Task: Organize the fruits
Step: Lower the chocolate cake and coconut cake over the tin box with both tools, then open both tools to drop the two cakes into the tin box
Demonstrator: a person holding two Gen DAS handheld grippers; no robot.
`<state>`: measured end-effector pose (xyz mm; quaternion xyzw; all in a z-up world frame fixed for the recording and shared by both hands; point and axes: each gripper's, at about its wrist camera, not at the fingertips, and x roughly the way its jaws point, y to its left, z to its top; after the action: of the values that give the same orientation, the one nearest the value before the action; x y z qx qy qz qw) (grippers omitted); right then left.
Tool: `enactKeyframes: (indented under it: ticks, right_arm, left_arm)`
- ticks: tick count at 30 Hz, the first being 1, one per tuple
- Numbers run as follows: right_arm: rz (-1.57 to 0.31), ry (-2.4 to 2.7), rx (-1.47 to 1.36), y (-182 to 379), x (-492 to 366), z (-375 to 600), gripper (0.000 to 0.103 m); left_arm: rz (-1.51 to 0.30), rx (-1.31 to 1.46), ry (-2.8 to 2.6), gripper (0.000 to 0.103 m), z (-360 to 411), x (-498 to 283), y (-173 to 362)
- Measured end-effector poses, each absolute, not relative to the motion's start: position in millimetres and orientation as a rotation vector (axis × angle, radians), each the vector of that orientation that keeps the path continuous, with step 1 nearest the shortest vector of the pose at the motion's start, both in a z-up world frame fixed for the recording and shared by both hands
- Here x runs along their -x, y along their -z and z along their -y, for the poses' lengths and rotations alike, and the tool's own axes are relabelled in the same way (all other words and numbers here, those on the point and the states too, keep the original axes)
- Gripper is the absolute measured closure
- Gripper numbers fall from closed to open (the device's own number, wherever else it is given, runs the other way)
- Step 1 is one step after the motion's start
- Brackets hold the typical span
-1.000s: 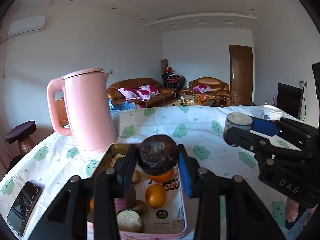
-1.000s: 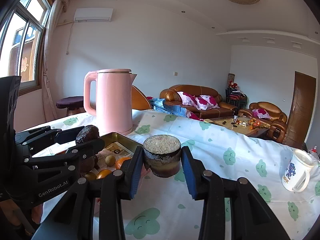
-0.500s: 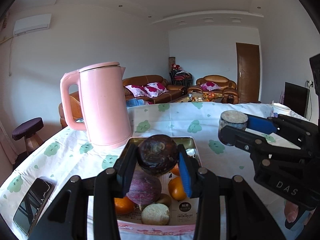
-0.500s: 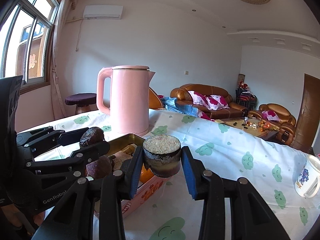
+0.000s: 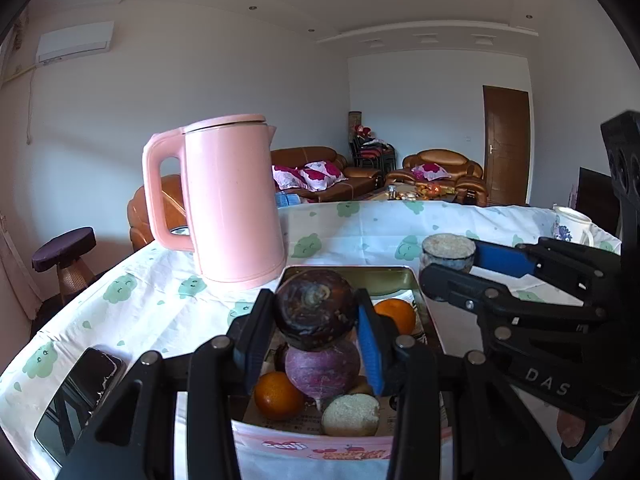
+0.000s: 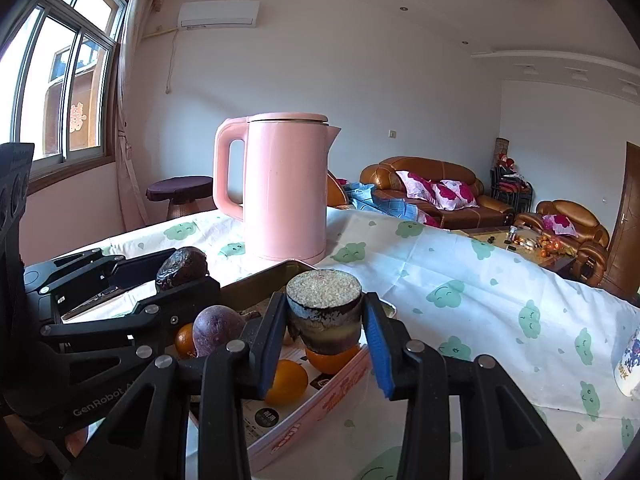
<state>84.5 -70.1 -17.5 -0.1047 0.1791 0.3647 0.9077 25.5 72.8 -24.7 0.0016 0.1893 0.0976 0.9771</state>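
Left hand-held gripper [image 5: 316,322] clamped on a dark round fruit [image 5: 315,309] over the tin box [image 5: 408,276]. Right hand-held gripper [image 6: 325,322] clamped on a cut fruit piece [image 6: 325,310] at the box's right edge. Pink kettle [image 5: 232,200] just behind the box.

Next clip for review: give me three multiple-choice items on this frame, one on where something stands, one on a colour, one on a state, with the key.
1. Where does the kettle stand relative to the tin tray?
A. Inside the tray
B. On the tablecloth just beyond the tray's far left corner
C. On the stool

2. What colour is the kettle?
A. Pink
B. Silver
C. Green

3. What is the state of the right hand-held gripper?
A. Open and empty
B. Shut on a phone
C. Shut on the cut root piece

Key: B, the kettle's base sits on the cloth behind the tray's rim; A, its body and lid are pink in both views; C, both blue pads press the sides of the cut piece, held above the tray.
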Motion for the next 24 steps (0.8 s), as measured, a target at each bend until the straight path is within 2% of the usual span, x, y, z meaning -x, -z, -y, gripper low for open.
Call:
enactKeyframes:
  ticks: [24]
  right_arm:
    - [-0.524,-0.819,0.265,44,-94,42,0.062]
  left_arm:
    - [-0.444,0.004,-0.205,0.061,-89,-31,36]
